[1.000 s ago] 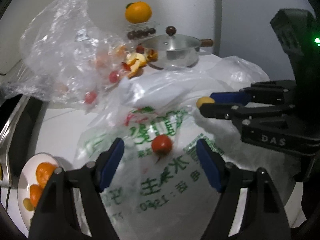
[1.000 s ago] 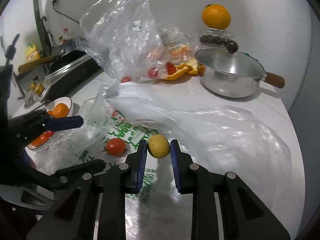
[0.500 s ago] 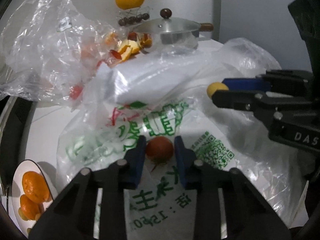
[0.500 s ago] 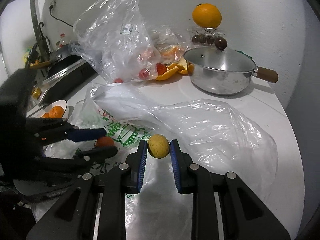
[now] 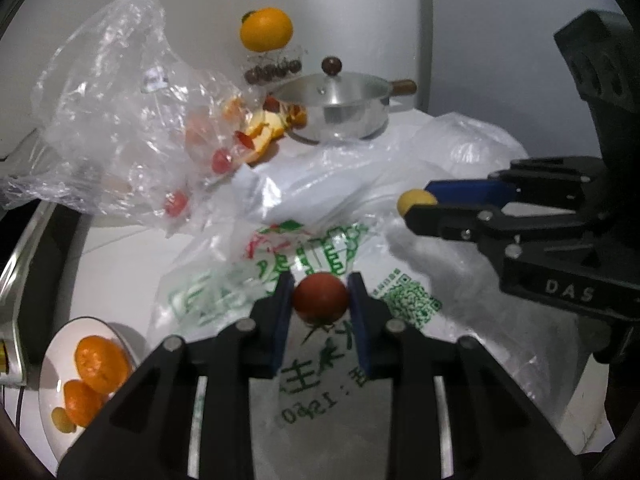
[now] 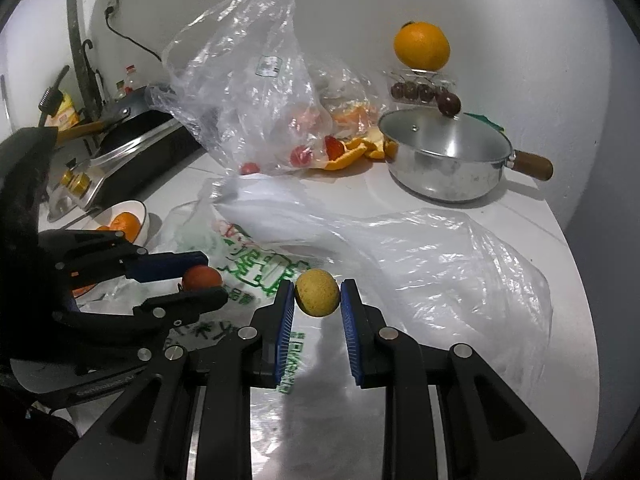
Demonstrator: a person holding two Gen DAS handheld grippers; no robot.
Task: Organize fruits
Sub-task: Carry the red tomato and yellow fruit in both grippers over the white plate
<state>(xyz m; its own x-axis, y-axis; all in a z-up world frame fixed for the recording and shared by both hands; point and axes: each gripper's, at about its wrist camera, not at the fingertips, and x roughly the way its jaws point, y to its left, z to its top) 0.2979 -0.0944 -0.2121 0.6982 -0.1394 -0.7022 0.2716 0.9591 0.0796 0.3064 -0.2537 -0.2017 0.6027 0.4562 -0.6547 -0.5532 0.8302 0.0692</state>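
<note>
**Tomato now gripped, both hands loaded**

Tomato (image 5: 320,298) sits clamped between your left gripper (image 5: 320,300) pads, where a second ago those jaws stood wide with the fruit lying loose on the printed plastic bag (image 5: 320,248) ahead of them. You closed on it cleanly; the blue pads press both flanks and the stem end faces down toward the bag. Your right gripper (image 6: 317,294) is closed as before on the small yellow fruit (image 6: 317,293), held between its pads above the clear bag (image 6: 440,256).

With each hand carrying a piece, the picking step looks finished and delivery comes next. Left of and below your left jaws stands the white bowl (image 5: 50,354) with orange segments (image 5: 102,364) in it, the likely destination. Beyond the jaws lie the crumpled clear bag of more tomatoes (image 5: 120,128), the orange peels (image 5: 266,128) and the lidded saucepan (image 5: 340,108). Lift the tomato gently; its skin is soft and a hard squeeze could split it.
</note>
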